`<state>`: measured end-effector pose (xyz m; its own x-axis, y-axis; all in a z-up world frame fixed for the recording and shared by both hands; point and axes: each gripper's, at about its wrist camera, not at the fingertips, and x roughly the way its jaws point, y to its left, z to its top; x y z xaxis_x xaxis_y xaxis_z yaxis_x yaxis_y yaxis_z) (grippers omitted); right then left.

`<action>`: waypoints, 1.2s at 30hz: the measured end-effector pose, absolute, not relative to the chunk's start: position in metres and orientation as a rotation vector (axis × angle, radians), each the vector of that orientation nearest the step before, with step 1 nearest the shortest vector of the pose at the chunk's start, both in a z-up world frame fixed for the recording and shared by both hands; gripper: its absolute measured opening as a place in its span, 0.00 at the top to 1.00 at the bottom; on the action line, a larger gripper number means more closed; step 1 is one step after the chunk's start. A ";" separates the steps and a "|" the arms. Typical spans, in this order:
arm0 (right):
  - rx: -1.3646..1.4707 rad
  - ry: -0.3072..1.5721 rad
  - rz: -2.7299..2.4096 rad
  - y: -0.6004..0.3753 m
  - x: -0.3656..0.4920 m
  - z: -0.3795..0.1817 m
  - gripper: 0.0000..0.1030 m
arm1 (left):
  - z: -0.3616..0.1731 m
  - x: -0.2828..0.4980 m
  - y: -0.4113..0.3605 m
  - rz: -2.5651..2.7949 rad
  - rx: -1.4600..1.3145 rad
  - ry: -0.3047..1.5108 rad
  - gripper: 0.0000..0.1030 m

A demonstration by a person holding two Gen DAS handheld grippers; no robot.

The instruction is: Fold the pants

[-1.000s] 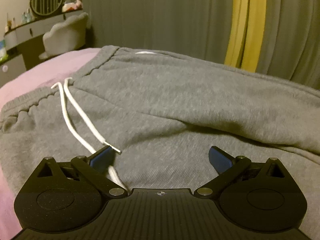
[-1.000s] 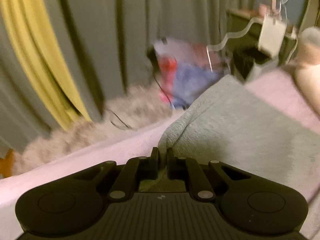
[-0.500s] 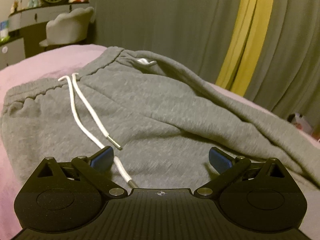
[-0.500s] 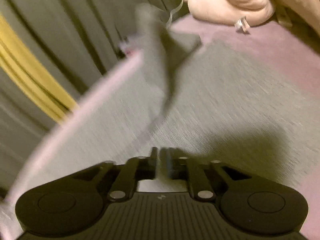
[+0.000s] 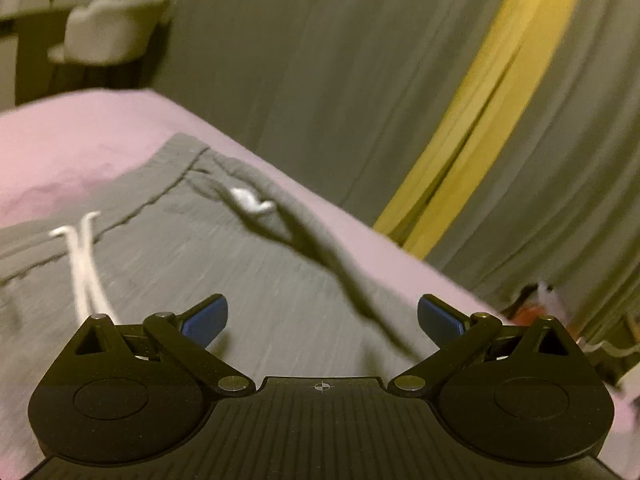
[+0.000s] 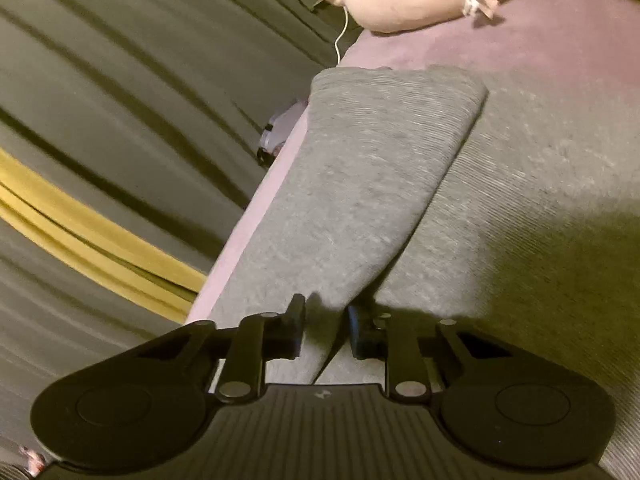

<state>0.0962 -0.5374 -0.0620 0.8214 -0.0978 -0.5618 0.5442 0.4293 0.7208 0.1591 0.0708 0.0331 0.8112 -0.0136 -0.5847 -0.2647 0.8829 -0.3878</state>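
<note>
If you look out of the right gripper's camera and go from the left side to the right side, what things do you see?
Yellow curtain stripe → pink bed sheet edge → folded-over grey sweatpants leg → flat grey sweatpants fabric beneath it.

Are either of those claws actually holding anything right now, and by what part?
The left gripper holds nothing. The right gripper is closing around the folded-over pant leg near its edge; a firm pinch can't be confirmed.

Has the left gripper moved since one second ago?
Yes. The left gripper rose and pulled back: the drawstring, then by its finger, now lies farther off.
</note>
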 end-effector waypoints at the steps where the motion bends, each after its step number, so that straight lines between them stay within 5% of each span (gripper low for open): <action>1: 1.076 0.469 -0.414 -0.537 0.095 -0.062 0.78 | 0.034 0.173 0.076 0.137 -0.505 0.616 0.00; 3: 1.090 0.456 -0.406 -0.540 0.096 -0.060 0.73 | 0.032 0.199 0.081 0.136 -0.529 0.634 0.09; 5: 1.089 0.438 -0.394 -0.536 0.093 -0.058 0.71 | 0.023 0.226 0.085 0.149 -0.529 0.689 0.33; 8: 1.110 0.421 -0.390 -0.531 0.087 -0.060 0.72 | 0.000 0.259 0.090 0.150 -0.554 0.794 0.48; 12: 1.099 0.423 -0.394 -0.530 0.083 -0.065 0.88 | -0.023 0.284 0.096 0.126 -0.647 0.864 0.57; 14: 1.105 0.418 -0.405 -0.532 0.082 -0.067 0.91 | -0.027 0.291 0.095 0.088 -0.677 0.879 0.87; 21: 1.103 0.362 -0.373 -0.532 0.070 -0.056 0.94 | 0.018 0.260 0.085 0.032 -0.600 0.764 0.89; 28: 1.086 0.216 -0.308 -0.529 0.008 0.008 0.95 | 0.078 0.143 0.104 -0.078 -0.620 0.591 0.89; 36: 0.967 0.447 -0.377 -0.528 -0.065 0.030 0.94 | 0.020 0.039 0.124 -0.026 -0.662 0.750 0.89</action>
<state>-0.0655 -0.5277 0.0303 0.8465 -0.1074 -0.5214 0.4957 0.5164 0.6983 0.0390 0.1241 0.0199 0.7410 -0.2498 -0.6233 -0.2064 0.7985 -0.5655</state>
